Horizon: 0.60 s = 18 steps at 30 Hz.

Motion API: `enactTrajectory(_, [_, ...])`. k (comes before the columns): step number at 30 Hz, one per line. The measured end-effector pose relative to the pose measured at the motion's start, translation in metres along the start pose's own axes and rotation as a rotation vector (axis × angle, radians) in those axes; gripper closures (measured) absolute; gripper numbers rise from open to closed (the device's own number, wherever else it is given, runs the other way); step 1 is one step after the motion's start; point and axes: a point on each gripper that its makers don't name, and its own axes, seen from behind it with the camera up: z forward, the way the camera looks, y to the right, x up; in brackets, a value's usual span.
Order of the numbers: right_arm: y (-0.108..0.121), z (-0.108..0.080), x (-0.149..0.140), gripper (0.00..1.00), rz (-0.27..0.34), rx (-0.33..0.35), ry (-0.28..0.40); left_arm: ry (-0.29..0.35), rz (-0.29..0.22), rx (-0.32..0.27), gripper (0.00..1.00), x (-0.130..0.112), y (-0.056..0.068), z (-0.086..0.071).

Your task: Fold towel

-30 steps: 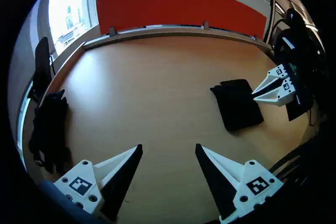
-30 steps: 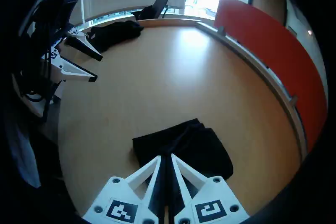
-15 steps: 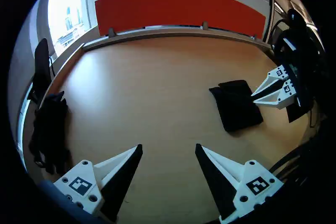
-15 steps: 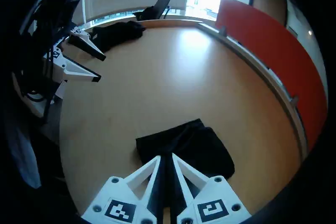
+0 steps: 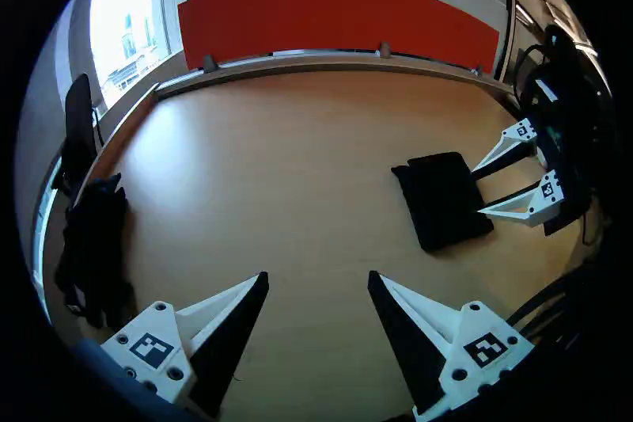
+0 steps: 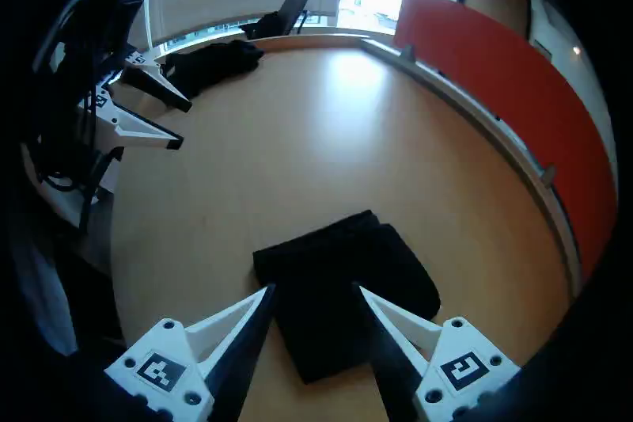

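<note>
A black towel (image 5: 441,198) lies folded into a small flat rectangle on the wooden table, at the right in the left gripper view. In the right gripper view the towel (image 6: 348,289) sits just ahead of my right gripper (image 6: 312,297), whose fingers stand open over its near edge. The right gripper (image 5: 477,185) is also seen from the left gripper view, open at the towel's right side. My left gripper (image 5: 316,279) is open over bare wood, well away from the towel. From the right gripper view, the left gripper (image 6: 180,123) is at the far left, open.
A dark garment (image 5: 91,248) lies heaped at the table's left edge, also seen as a dark heap (image 6: 207,62) at the far end. A red partition (image 5: 340,18) runs along the back of the table (image 5: 277,161). An office chair (image 6: 293,6) stands by the window.
My right gripper has opened and let go of the towel, which now lies flat. The left gripper has stayed where it was.
</note>
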Motion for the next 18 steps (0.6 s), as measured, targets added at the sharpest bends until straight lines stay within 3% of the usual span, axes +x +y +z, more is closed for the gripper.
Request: enactTrajectory(18, [-0.001, -0.016, -0.064, 0.29, 0.088, -0.037, -0.077, 0.000, 0.006, -0.008, 0.07, 0.000, 0.005, 0.001])
